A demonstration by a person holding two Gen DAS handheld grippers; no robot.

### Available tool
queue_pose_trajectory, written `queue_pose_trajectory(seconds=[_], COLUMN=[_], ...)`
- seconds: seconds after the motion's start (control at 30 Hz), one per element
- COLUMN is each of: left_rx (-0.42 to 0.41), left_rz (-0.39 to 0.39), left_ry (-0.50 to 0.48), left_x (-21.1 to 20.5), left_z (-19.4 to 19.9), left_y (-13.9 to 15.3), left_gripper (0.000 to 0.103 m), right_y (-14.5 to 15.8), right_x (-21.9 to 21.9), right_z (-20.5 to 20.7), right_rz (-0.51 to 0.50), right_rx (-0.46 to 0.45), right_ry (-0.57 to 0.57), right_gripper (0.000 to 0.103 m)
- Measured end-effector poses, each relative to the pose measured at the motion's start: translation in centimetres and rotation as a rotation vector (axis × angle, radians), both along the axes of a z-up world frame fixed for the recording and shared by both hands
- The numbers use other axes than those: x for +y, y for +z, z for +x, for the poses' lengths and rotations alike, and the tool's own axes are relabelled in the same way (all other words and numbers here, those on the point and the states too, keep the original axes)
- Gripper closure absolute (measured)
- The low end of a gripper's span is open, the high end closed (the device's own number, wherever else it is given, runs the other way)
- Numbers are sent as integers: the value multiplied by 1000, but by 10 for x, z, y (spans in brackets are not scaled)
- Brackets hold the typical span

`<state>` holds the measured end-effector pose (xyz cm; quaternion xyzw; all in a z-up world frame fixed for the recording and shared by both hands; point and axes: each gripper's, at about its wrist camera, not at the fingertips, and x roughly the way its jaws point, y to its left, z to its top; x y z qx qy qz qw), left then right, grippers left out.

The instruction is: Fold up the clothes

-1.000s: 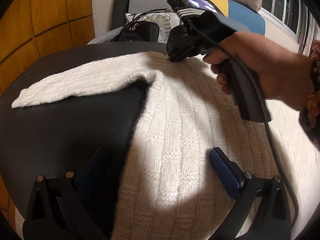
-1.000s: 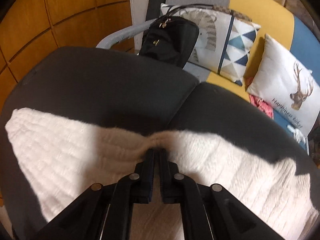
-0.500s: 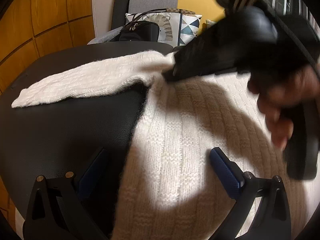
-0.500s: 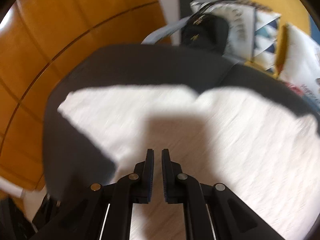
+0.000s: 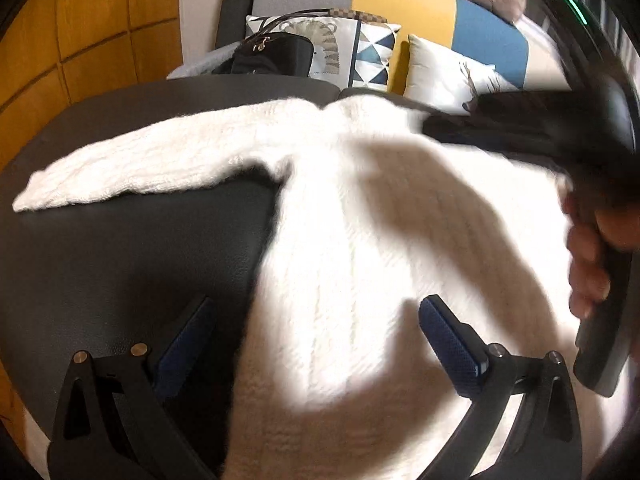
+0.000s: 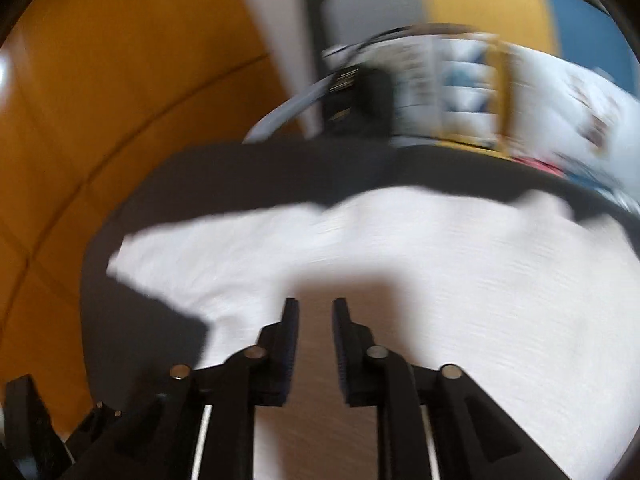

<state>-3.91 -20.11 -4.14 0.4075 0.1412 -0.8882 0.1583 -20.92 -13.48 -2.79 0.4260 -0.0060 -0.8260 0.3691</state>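
Your white knit sweater (image 5: 360,240) lay flat across the dark cushion (image 5: 132,248), one sleeve (image 5: 152,164) stretched out to the left and resting on the cushion's surface. Your left gripper (image 5: 316,332) hung over the sweater's body with its blue-padded fingers (image 5: 450,340) spread wide, the left finger above bare cushion and the right above knit, holding nothing. Behind the cushion sat a black bag (image 5: 276,58) and patterned pillows (image 5: 360,54) on a sofa. At the right, your right gripper (image 6: 314,312) was held above the sweater; its view was blurred, but its fingers stood a little apart with nothing between them.
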Motion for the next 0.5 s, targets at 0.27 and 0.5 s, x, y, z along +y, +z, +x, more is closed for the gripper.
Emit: queue_pose_trajectory(seconds=[0.27,0.5], left_rx=[-17,-65], left_rz=[-36,-95], left_ry=[14,-19], left_x=[3,4], left_z=[-50,-89], left_y=[7,-6], left_gripper=[0,0], right_y=[-5,-23], right_x=[90,106], right_z=[-74,-122], right_rz=[90,220], right_rx=[-1,23], right_ry=[-241,-305], right_gripper=[84,85])
